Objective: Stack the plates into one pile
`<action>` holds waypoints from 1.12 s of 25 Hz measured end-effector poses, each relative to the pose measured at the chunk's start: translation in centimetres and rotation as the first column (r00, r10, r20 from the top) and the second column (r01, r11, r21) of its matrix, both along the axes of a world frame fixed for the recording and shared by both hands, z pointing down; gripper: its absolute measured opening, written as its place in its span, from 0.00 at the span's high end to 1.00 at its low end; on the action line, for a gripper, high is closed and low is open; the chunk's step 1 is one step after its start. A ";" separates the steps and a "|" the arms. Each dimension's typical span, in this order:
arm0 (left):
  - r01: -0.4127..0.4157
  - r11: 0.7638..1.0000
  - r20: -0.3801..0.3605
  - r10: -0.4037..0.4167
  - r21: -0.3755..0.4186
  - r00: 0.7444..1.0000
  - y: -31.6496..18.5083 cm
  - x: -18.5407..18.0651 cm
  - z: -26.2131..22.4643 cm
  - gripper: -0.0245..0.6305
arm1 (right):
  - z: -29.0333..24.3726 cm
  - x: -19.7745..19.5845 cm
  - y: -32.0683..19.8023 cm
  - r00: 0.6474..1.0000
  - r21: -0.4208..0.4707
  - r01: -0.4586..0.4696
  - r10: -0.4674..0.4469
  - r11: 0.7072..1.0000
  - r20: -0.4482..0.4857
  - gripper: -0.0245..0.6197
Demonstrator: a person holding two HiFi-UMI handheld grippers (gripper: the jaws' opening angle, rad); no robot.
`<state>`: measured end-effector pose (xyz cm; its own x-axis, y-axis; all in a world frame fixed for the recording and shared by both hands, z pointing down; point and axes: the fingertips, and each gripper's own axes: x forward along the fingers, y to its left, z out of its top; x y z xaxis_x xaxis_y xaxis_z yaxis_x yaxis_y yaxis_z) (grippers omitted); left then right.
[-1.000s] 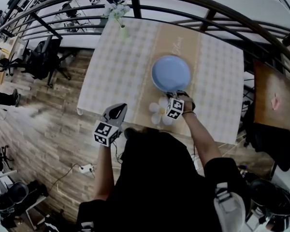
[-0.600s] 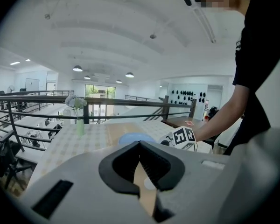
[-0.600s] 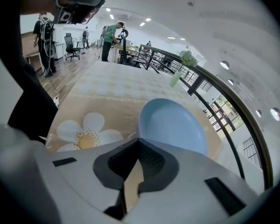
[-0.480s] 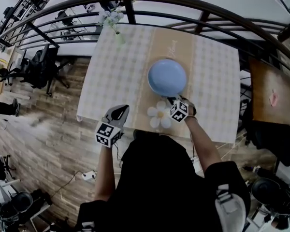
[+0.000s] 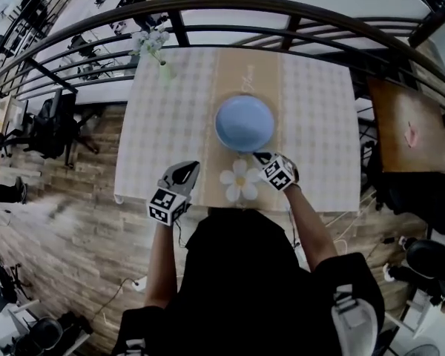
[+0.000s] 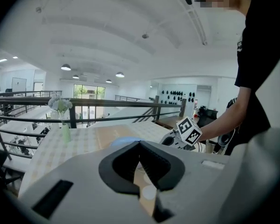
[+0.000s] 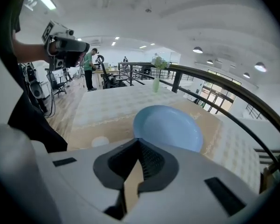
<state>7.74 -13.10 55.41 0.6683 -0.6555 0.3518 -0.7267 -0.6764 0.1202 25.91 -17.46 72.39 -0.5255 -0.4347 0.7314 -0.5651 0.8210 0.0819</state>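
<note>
One light blue plate (image 5: 244,122) lies on the tan runner in the middle of the table (image 5: 163,139); whether more plates lie under it I cannot tell. My right gripper (image 5: 262,157) is at the plate's near right edge, jaws shut and empty. In the right gripper view the plate (image 7: 170,127) lies just beyond my right gripper (image 7: 139,143), not held. My left gripper (image 5: 185,169) hovers off the table's near left edge, shut with nothing in it. In the left gripper view a blue sliver of the plate (image 6: 123,140) shows above my left gripper (image 6: 140,143).
A white flower-shaped mat (image 5: 240,182) lies on the runner between the grippers. A vase of flowers (image 5: 165,69) stands at the far left corner. A dark metal railing (image 5: 230,10) curves behind the table. A brown side table (image 5: 404,132) stands to the right.
The head view has shifted, so the table sits further left and up in frame. My right gripper stays by the plate's near edge; the left gripper has hardly moved.
</note>
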 end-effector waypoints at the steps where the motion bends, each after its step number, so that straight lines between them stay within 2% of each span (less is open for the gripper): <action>1: -0.013 1.000 0.000 0.013 0.004 1.000 -0.3 0.3 -0.1 0.96 | -0.3 0.1 0.0 1.000 0.005 -0.013 0.013 1.000 0.012 0.97; 6: -0.073 0.997 0.003 0.073 0.013 0.997 -1.0 1.6 -0.3 0.96 | -2.0 0.7 -0.5 0.995 0.034 -0.074 0.072 0.997 0.064 0.97; 13: -0.124 0.992 -0.001 0.125 0.011 0.992 -1.9 1.5 -0.5 0.96 | -4.4 1.5 -1.0 0.979 0.057 -0.166 0.158 0.984 0.126 0.97; 19: -0.186 0.983 -0.005 0.186 0.004 0.983 -2.0 2.0 -0.8 0.96 | -5.8 1.1 -0.8 0.981 0.065 -0.164 0.156 0.984 0.119 0.97; 28: -0.268 0.963 -0.010 0.268 -0.012 0.963 -2.2 2.0 1.1 0.96 | -7.2 -0.1 -1.2 0.964 0.091 -0.230 0.214 0.969 0.160 0.97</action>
